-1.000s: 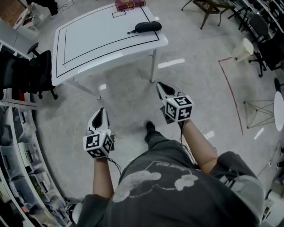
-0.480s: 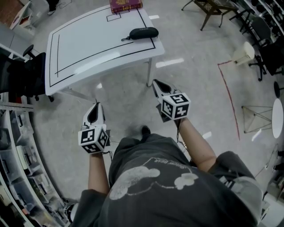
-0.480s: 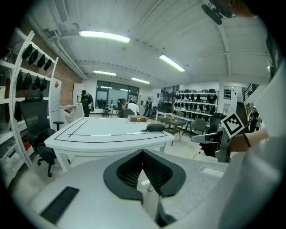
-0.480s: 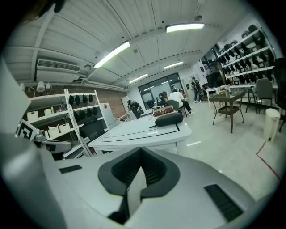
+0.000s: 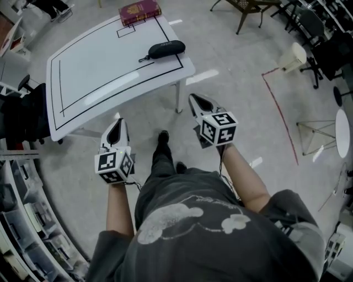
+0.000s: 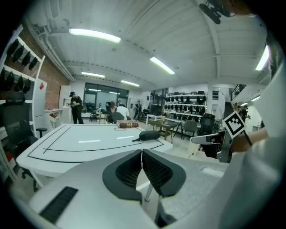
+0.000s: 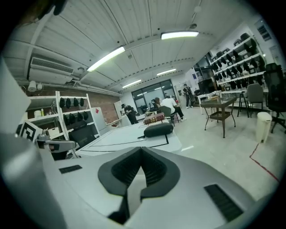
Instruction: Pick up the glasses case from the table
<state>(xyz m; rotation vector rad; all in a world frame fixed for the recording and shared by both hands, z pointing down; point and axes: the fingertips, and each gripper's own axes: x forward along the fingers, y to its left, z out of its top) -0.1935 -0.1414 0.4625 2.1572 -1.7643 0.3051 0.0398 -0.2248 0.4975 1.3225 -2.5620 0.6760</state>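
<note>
Black-padded left tongs (image 5: 117, 123) and right tongs (image 5: 194, 99) are both pressed together on nothing, well apart from the glasses case (image 5: 165, 49).

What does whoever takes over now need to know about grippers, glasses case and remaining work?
Left gripper: shut, empty, over the floor, short of the table.
Right gripper: shut, empty, likewise short of it.
Glasses case: lying on the table by its right-hand edge, untouched, red book beyond it.
Done: nothing yet. To do: reach the case, open jaws, grip, lift.
</note>
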